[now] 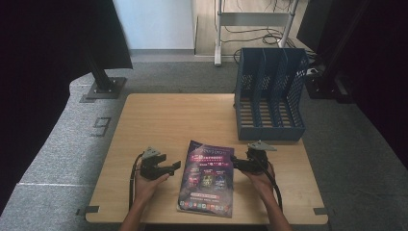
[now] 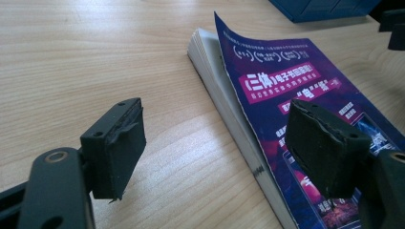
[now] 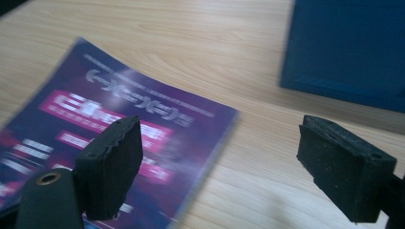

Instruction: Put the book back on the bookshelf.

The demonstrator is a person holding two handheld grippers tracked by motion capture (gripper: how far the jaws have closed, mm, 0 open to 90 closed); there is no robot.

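A thick paperback book with a purple cover lies flat on the wooden table, near its front edge. My left gripper is open just left of the book, its jaws pointing at the book's left edge. In the left gripper view the book shows its page block, the cover corner curling up, and one jaw overlaps the cover. My right gripper is open at the book's upper right corner. In the right gripper view the book lies under the left jaw, with bare table between the jaws.
A blue plastic file rack with three slots stands at the table's back right, its front wall close ahead of my right gripper. Bare wood fills the table's left and back. Dark curtains and stand bases lie on the grey floor around.
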